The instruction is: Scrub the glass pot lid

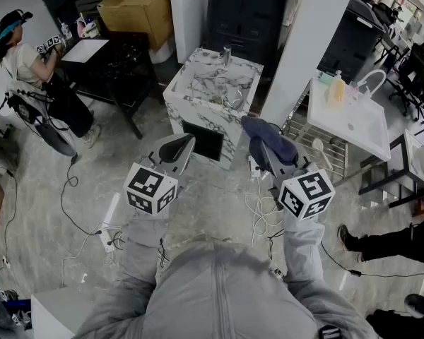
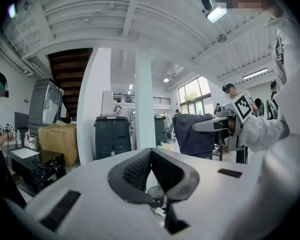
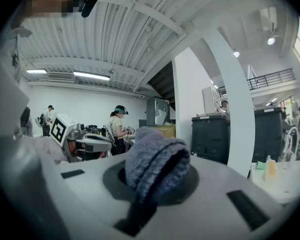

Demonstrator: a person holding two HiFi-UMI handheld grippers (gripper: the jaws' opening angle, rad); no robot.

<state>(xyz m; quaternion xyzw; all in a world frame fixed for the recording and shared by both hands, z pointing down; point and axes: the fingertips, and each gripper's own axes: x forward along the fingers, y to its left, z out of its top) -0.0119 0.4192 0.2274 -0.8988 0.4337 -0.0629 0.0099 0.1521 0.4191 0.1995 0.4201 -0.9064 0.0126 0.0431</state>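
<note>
I cannot make out a glass pot lid in any view. Both grippers are held up in the air over the floor, short of the marble sink counter [image 1: 186, 90]. My left gripper [image 1: 188, 142] [image 2: 151, 152] has its jaws closed tip to tip with nothing between them. My right gripper [image 1: 254, 127] [image 3: 157, 151] is shut on a folded blue cloth [image 1: 271, 145] [image 3: 153, 160] that wraps over its fingertips and hides them. In the left gripper view the blue cloth [image 2: 192, 134] hangs from the right gripper off to the right.
A white sink table [image 1: 353, 128] with bottles stands at the right, beside a wire rack [image 1: 329, 152]. Cables and a power strip [image 1: 107, 239] lie on the floor. Another person [image 1: 28, 66] works at a black table at far left. A black cabinet [image 1: 247, 13] and a cardboard box [image 1: 138, 9] stand behind the counter.
</note>
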